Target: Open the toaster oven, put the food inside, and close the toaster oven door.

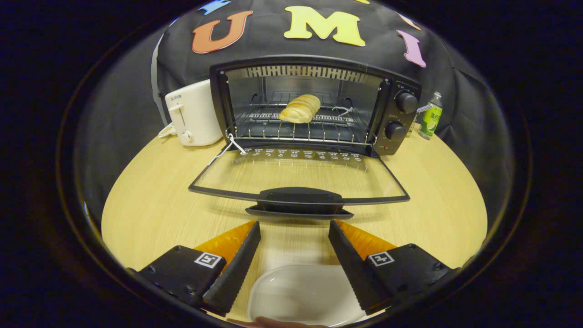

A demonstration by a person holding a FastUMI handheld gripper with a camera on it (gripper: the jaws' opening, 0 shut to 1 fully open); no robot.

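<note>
Toaster oven (314, 107) stands wide open at the back of the wooden table (150, 205), its glass door (298, 180) folded flat toward us, and the bread roll (299, 108) lies on the wire rack inside. The gripper (294, 237) hovers low, level, fingers spread apart and gripping nothing, tips just short of the door handle (299, 197), a white dish (303, 294) beneath them.
</note>
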